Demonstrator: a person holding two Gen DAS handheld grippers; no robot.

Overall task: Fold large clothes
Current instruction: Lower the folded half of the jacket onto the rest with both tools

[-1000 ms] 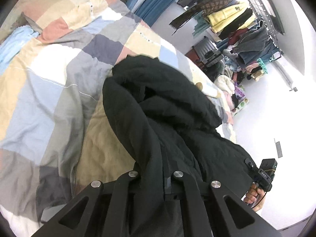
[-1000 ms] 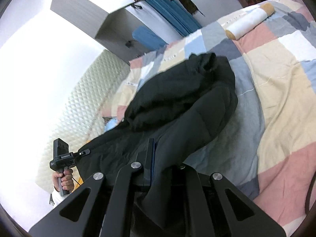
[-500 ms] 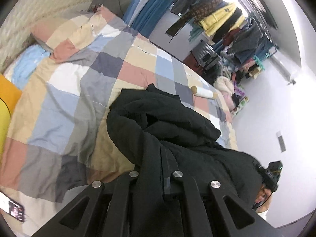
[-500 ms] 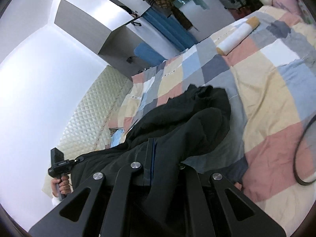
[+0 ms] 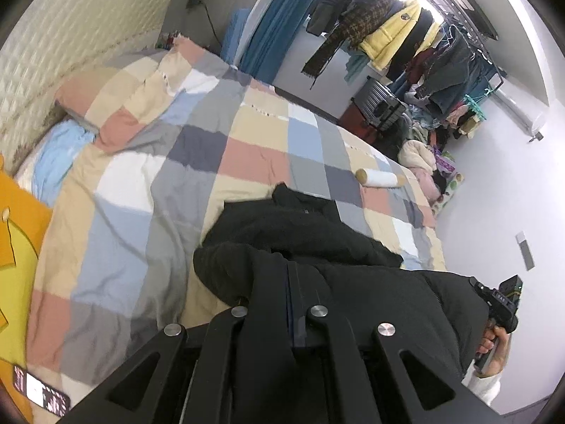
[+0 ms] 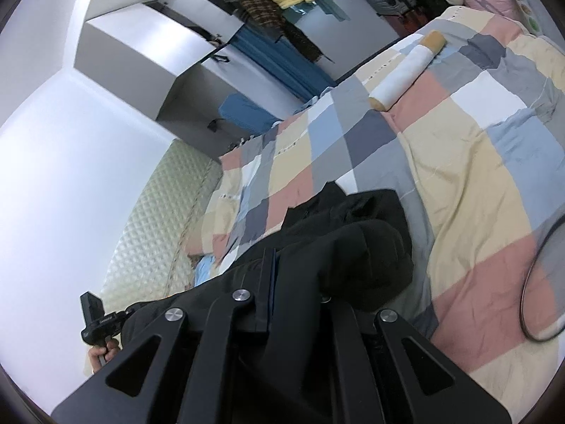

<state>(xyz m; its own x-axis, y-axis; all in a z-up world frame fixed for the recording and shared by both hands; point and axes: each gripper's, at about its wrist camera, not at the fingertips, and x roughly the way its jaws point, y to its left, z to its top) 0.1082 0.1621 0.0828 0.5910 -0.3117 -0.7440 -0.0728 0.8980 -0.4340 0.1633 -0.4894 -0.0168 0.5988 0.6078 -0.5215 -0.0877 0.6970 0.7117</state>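
A large black padded jacket (image 5: pixel 317 240) hangs between both grippers above the checked bedspread (image 5: pixel 148 176); its far end trails down toward the bed. My left gripper (image 5: pixel 287 282) is shut on one part of the jacket's edge. My right gripper (image 6: pixel 273 268) is shut on another part of the jacket (image 6: pixel 356 247). The right gripper also shows in the left wrist view (image 5: pixel 501 304), held in a hand at the jacket's far side. The left gripper shows in the right wrist view (image 6: pixel 99 325). The fabric hides the fingertips.
A white roll with tan ends (image 5: pixel 379 178) lies on the bed, also in the right wrist view (image 6: pixel 402 74). Pillows (image 5: pixel 116 106) and a quilted headboard (image 5: pixel 70 42) at the head. A clothes rack (image 5: pixel 406 35) and suitcase (image 5: pixel 381 106) beyond the bed. A phone (image 5: pixel 42 394) at the bed's edge. A dark cable loop (image 6: pixel 540 282).
Both grippers have risen with the jacket. More of the bed shows beneath it, and the jacket hangs higher and further from the quilt.
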